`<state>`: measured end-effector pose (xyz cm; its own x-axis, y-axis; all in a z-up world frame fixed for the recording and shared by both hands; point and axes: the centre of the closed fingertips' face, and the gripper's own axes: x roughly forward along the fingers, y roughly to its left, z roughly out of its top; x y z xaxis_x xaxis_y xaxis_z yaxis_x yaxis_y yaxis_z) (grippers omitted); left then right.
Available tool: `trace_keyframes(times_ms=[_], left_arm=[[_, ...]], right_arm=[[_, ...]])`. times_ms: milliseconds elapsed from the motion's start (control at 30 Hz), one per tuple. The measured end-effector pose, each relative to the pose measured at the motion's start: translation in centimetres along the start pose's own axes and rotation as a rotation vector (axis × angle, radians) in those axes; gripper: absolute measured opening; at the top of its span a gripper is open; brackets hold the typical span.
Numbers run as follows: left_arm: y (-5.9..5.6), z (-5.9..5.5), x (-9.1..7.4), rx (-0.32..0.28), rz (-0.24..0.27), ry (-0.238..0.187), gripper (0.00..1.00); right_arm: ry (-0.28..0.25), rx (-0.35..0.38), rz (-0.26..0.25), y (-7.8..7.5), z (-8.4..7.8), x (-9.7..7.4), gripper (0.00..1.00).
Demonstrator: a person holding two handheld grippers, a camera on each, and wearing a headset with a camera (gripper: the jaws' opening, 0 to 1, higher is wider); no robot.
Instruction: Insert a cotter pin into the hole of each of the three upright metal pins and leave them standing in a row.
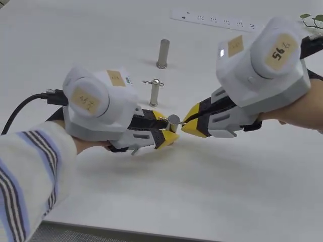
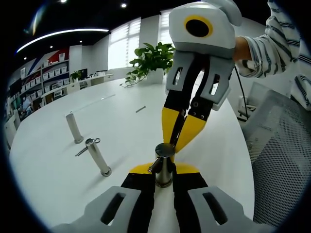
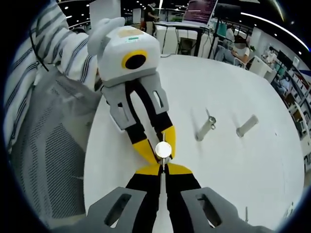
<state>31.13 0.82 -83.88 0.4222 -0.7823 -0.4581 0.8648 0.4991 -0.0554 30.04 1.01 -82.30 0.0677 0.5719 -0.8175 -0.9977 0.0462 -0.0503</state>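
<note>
We found the left gripper [image 1: 169, 127] clenched across the shaft of the held metal pin [image 1: 173, 120], low over the white table [image 1: 202, 191]. We could not tell whether the pin's foot touched the surface. We judged it was gripped that way to keep its cross hole steady and turned toward the other tool. The right gripper [image 1: 185, 124] met the held pin from the opposite side. Its yellow tips were pinched together on a thin wire that we took for the cotter pin [image 1: 179, 122], whose free end lay right at the pin's head. In the left gripper view a short stub stuck out of the held pin just under its cap. To us this suggested the wire was entering the hole, though it was too small to be sure. The held pin was a smooth, bright steel cylinder with a rounded cap and a small flange at its foot. Both tools had black jaws with yellow ends and white plastic housings, and the table looked matte and plain. Just beyond the held pin stood the second metal pin [image 1: 155, 93], upright, with a fitted cotter pin [image 1: 150, 82] looped through its top. Farther beyond stood the third metal pin [image 1: 163, 54], upright with no cotter pin in it, so we reckoned one was done, one under way and one left.
</note>
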Motion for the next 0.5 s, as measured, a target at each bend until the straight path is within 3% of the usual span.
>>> trace_keyframes(times_ms=[100, 167, 300, 500], left_arm=[[-0.1, 0.0, 0.0, 0.000, 0.001, -0.009, 0.12], [-0.1, 0.0, 0.0, -0.011, 0.002, -0.015, 0.12], [0.0, 0.0, 0.0, -0.011, 0.003, -0.017, 0.12], [0.0, 0.0, 0.0, -0.017, 0.009, -0.022, 0.12]], right_arm=[[-0.022, -0.006, 0.043, 0.4, 0.0, 0.0, 0.09], [-0.024, 0.012, 0.025, 0.0, -0.3, -0.1, 0.13], [-0.002, 0.038, 0.021, 0.0, -1.6, -0.4, 0.12], [-0.038, 0.086, 0.006, -0.1, -1.3, -0.8, 0.08]])
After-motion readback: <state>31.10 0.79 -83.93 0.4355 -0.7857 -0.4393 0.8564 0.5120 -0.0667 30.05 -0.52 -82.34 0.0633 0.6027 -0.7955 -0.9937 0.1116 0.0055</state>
